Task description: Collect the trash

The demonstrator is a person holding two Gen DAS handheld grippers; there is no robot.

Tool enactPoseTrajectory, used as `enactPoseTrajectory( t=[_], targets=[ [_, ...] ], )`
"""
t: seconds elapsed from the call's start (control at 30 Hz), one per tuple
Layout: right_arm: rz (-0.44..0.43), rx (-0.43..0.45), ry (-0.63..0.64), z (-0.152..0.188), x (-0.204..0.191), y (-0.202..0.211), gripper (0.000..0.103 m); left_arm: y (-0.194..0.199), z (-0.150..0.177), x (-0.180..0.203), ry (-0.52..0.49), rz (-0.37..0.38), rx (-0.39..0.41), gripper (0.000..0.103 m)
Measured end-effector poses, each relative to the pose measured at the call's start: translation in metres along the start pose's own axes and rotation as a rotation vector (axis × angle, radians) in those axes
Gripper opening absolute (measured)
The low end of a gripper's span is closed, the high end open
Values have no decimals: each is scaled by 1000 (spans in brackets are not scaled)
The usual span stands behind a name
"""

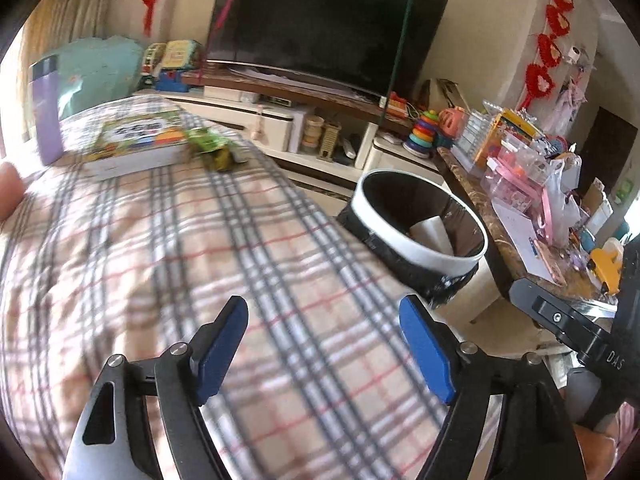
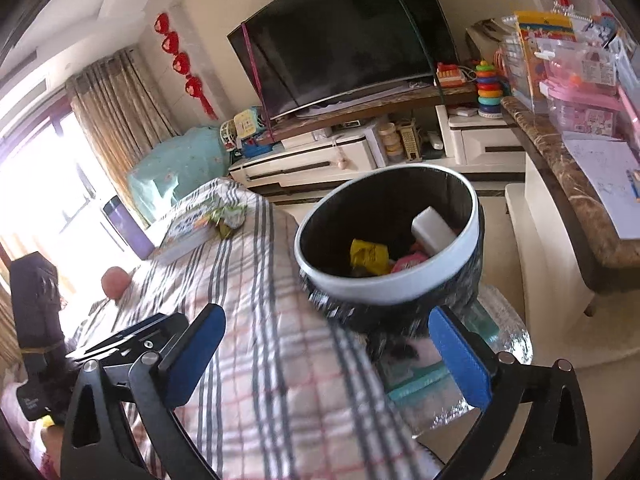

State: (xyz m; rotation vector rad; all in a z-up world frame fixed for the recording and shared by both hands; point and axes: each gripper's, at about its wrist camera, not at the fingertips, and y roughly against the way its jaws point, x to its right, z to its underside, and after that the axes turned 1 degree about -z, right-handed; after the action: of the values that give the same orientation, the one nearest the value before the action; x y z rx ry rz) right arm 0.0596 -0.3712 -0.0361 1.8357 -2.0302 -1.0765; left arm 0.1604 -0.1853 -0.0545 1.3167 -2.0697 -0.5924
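Left gripper [image 1: 324, 356] spread, empty, over plaid blanket [image 1: 168, 240]; right gripper [image 2: 328, 360] spread, empty, near bin [image 2: 384, 288]; green wrapper [image 1: 210, 146] far

— What do you count from my cameras?

— One round white-rimmed black trash bin [image 2: 390, 288] beside the checked cloth's [image 1: 224, 248] right edge. In it I count three pieces: one white block [image 2: 432, 228], one yellow wrapper [image 2: 368, 256], one pink scrap [image 2: 410, 263].

— On the cloth?

— One illustrated book [image 1: 136, 142], one purple bottle [image 1: 46, 110] and one clump of crumpled green wrappers [image 1: 210, 146], at its far end.
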Motion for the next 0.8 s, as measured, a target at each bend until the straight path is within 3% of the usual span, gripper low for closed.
enactPoseTrajectory(
  t=[0.23,0.37,0.53,0.8],
  targets=[
    [48,113,85,14,-35,37,102,69,25,1,-51,-7,135,80],
    [102,247,139,19,-58,74,103,112,46,5,-77,-59,257,102],
    [135,363,195,41,-79,104,103,140,76,10,-65,-127,331,102],
    [202,380,252,64,-84,102,103,155,95,17,-76,-177,361,102]
  ],
)
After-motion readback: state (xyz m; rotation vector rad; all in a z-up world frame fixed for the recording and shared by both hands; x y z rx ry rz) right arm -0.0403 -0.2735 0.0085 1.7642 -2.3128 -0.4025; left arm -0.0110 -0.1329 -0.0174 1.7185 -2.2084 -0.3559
